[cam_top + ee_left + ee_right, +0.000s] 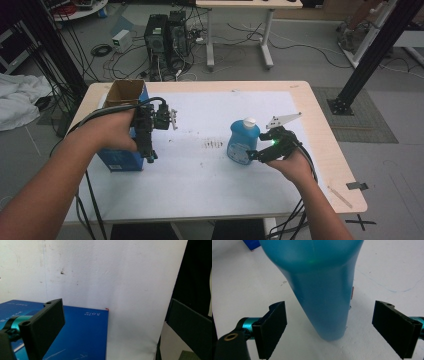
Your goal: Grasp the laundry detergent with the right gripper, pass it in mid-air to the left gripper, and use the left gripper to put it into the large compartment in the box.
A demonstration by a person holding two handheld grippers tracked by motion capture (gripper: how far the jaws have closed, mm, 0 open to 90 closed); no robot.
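Blue bottle (322, 290) between spread right tongs (329, 327), untouched; left tongs (112, 327) spread over blue box (82, 335).

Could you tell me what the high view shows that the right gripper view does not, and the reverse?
The high view alone takes in the bottle's white cap, the open top of the blue box, the left gripper over that box, both forearms and the table edge. The right gripper view alone shows clear gaps between the bottle and each jaw of the right gripper, which is open. Both show the blue bottle standing upright on the white sheet.
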